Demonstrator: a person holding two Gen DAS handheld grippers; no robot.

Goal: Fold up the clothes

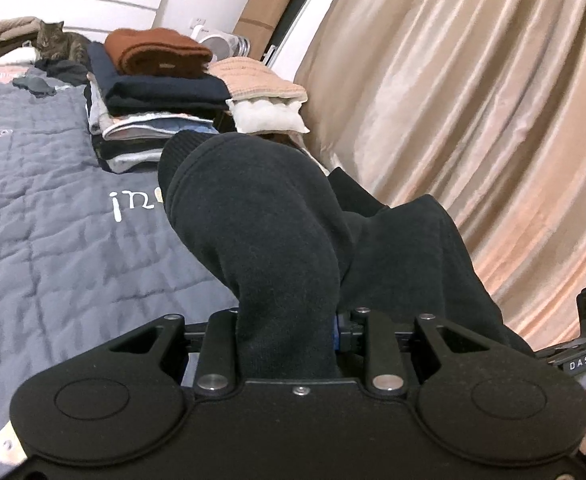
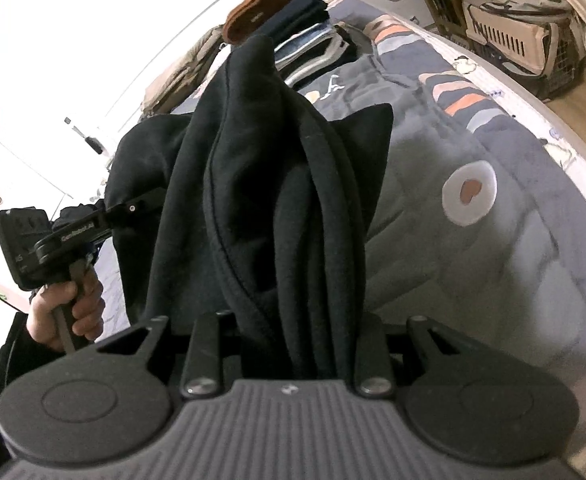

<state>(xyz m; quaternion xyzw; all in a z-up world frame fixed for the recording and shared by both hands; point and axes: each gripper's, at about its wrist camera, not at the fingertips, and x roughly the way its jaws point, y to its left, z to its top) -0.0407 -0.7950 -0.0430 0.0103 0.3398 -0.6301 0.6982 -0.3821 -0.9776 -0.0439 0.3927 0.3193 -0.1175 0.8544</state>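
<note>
Both grippers are clenched on the same black sweatshirt (image 1: 277, 232), which hangs bunched in the air above the grey quilt (image 1: 53, 208) on the bed: the left gripper (image 1: 289, 344) has a thick roll of the fabric pinched between its jaws, and the right gripper (image 2: 289, 344) holds several gathered layers in the same way. In the right wrist view the left gripper (image 2: 105, 216) shows off to the side, a hand (image 2: 69, 300) on its handle and the cloth stretched between the two tools. The step in hand looks like carrying the garment over the open quilt to spread it before folding. To do it well, I would keep both grips firm and draw the grippers apart until the edge between them runs taut, so that the body falls free of the bunched folds. Then lower it evenly, far hem touching the quilt first, and lay it back toward the person so it lands flat. Keep it clear of the stack of folded clothes (image 1: 157, 92) near the curtain (image 1: 473, 100), which a swinging sleeve could topple, and of the cat (image 1: 55, 44) lying beyond the stack.
</note>
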